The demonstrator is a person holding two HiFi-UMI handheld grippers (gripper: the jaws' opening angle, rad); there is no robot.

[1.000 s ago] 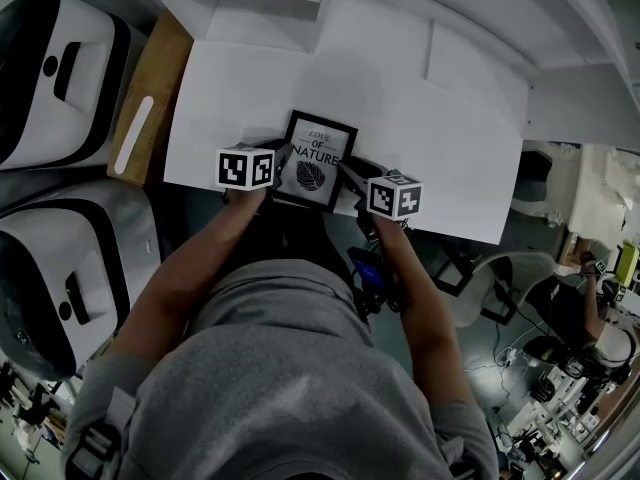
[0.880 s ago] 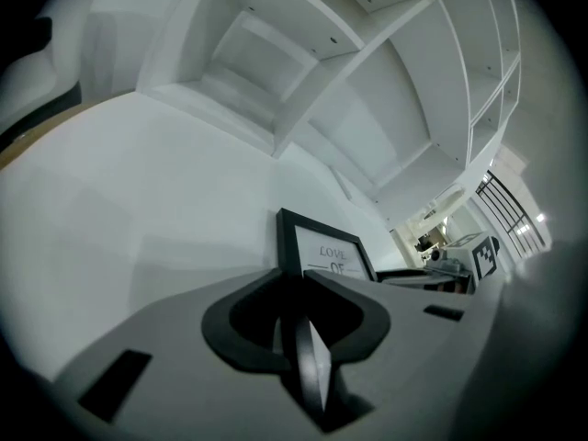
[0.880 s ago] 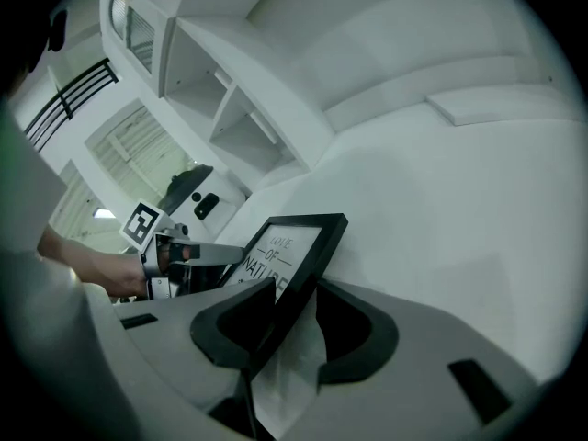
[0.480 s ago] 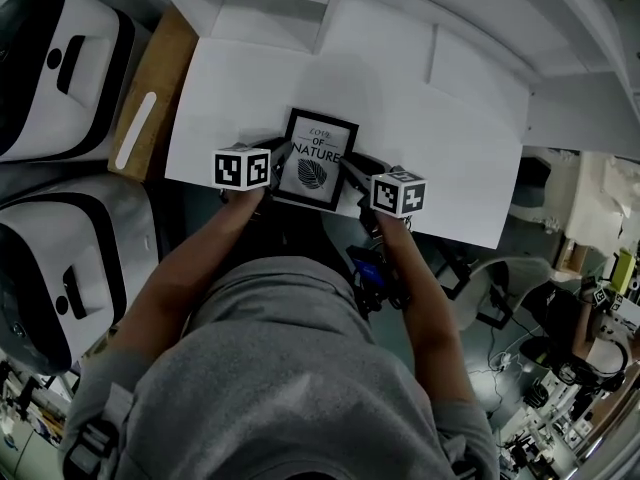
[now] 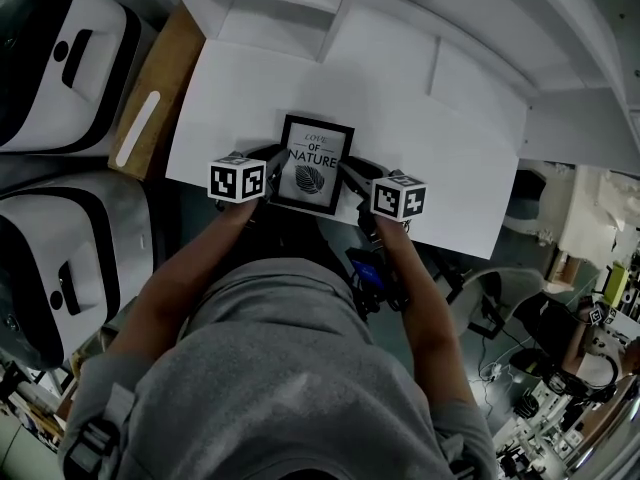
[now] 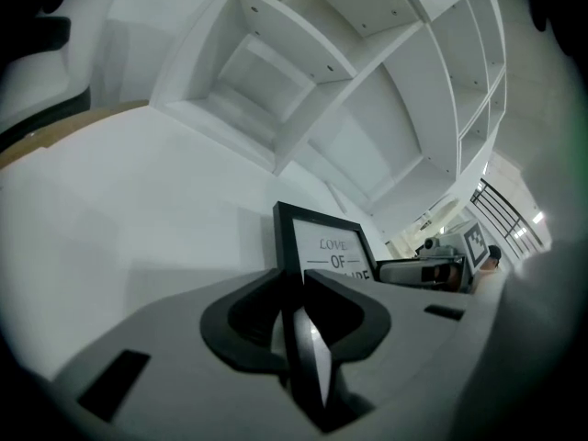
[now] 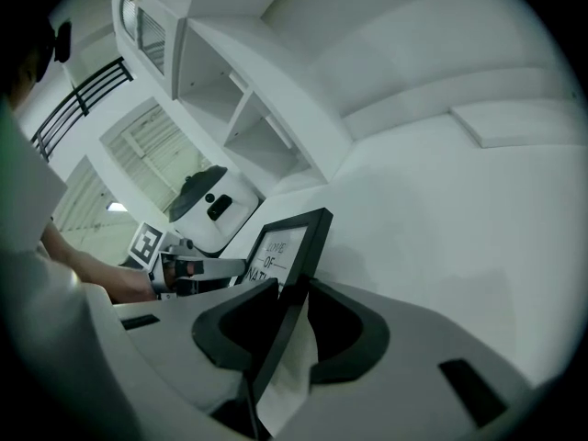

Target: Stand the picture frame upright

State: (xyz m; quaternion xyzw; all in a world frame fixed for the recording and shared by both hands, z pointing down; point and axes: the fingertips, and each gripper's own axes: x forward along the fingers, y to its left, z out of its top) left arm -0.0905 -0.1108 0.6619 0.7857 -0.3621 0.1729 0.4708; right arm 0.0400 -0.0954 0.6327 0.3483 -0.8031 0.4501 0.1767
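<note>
Shelving (image 6: 303,90): white, beyond both grippers, past the table's far edge.
Table (image 5: 440,158): white, under both grippers.
Two white-and-black machines (image 5: 60,58): off to the left gripper's outer side, well apart.
Brown board (image 5: 160,78): left of the left gripper, beside the table.
Picture frame (image 5: 313,164): between the two grippers, tilted up, leaning back; nothing blocks it.
Left gripper (image 6: 292,288): clamped on the frame's left edge; jaws have just been opening slightly.
Right gripper (image 7: 289,292): narrow, clamped on the frame's right edge.
Arms: both forearms reach forward, grippers angled down.
</note>
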